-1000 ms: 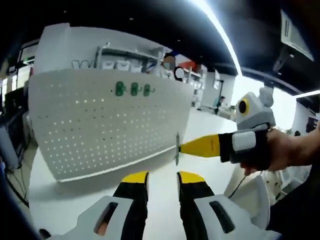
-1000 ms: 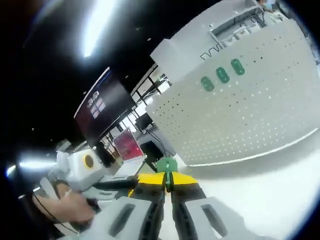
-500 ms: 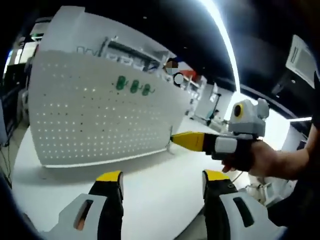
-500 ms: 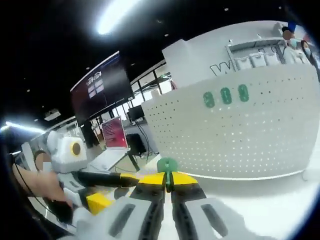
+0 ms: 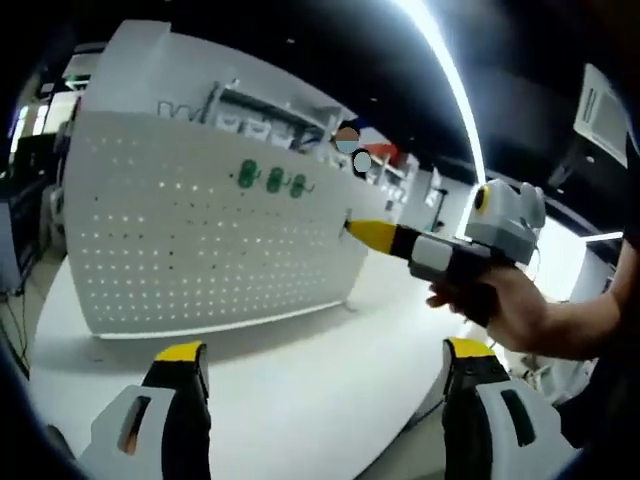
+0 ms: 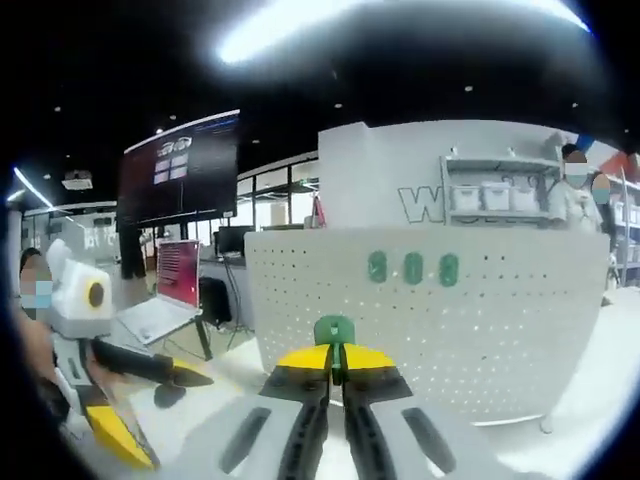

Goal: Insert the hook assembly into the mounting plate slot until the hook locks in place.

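One hook in right tool; three on pegboard.

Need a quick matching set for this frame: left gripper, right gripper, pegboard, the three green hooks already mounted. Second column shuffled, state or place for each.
Things:
1. left gripper
2. right gripper
3. pegboard
4. three mounted green hooks

States or places:
A. in a row on the upper part of the pegboard
B. fingers spread wide, nothing between them
C. standing upright on the white table, white with rows of holes
D. fingers closed on a green hook

Pairs: 1-B, 2-D, 3-C, 4-A
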